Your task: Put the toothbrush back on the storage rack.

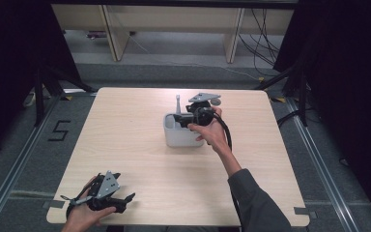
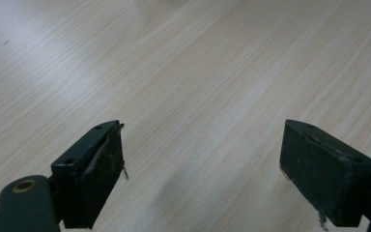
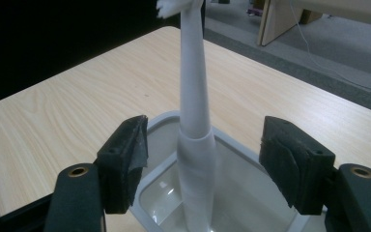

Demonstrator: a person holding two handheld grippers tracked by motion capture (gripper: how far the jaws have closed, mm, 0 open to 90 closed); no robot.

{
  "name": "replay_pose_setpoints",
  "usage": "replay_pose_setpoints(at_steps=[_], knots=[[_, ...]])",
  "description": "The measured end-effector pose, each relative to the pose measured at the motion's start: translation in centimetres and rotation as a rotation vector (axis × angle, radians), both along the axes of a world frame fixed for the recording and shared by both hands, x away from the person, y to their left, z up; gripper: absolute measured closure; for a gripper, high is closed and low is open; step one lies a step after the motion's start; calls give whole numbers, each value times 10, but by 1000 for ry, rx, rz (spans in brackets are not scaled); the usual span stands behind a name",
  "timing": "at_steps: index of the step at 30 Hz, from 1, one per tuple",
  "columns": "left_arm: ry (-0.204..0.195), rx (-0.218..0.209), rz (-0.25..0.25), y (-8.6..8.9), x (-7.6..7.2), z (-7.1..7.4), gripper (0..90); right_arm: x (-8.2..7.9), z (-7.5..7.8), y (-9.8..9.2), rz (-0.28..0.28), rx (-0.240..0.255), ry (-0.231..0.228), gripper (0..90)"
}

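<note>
From above, we see the right gripper (image 1: 187,117) over a white holder (image 1: 182,131) mid-table, the electric toothbrush (image 1: 178,104) standing inside; a "5" (image 1: 59,130) marks the left floor. Our left gripper (image 2: 200,169) rests released over bare table (image 2: 198,72). The right gripper's (image 3: 203,166) jaws flank the toothbrush (image 3: 195,145) without touching, freeing it upright in the holder (image 3: 157,186).

Light wooden table (image 1: 135,145) on grey floor (image 1: 183,72), dark curtains (image 1: 9,58) at sides.
</note>
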State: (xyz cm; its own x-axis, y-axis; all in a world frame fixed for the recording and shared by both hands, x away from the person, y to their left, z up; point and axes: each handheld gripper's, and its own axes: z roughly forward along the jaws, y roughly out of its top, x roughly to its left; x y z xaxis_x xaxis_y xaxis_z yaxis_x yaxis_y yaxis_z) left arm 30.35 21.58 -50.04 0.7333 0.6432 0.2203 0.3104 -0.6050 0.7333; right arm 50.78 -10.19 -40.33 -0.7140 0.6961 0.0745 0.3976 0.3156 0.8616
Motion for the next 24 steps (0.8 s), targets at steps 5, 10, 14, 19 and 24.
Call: replay_pose_setpoints(at_steps=[5, 10, 14, 19, 24], knots=[[-8, -6, 6, -1, 0, -1, 151, -4, 4, -5, 1, 6, -21, 342], [-5, -9, 12, -1, 0, -1, 150, -9, 8, -10, 5, -2, -44, 341], [-3, -9, 10, -1, 0, -1, 151, -14, 11, -12, -2, 13, -29, 341], [-5, -8, 10, -1, 0, -1, 151, -16, 11, -14, 1, -5, -57, 341], [-4, -11, 12, -1, 0, -1, 151, -19, 11, -16, 5, 11, -47, 340]])
